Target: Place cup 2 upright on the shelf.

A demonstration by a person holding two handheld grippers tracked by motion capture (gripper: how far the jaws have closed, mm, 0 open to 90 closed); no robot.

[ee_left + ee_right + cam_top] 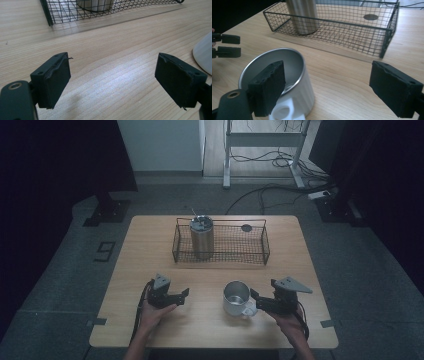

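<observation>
A white mug [237, 298] with a steel inside stands on the wooden table [150, 245], its handle toward my right gripper [256, 301]. That gripper is open just right of the mug; in the right gripper view the mug [287, 75] sits behind the left pad [268, 88], its handle low between the jaws. My left gripper [182, 296] is open over bare wood, left of the mug, whose edge [203, 53] shows at the right of the left gripper view. A black wire basket [262, 247] at the back holds a steel tumbler [202, 237] and a dark round lid [246, 227].
The table's front edge lies just behind both hands. Bare wood lies between the basket and the grippers. Beyond the table are a grey floor, cables [280, 160] and stand bases [107, 212].
</observation>
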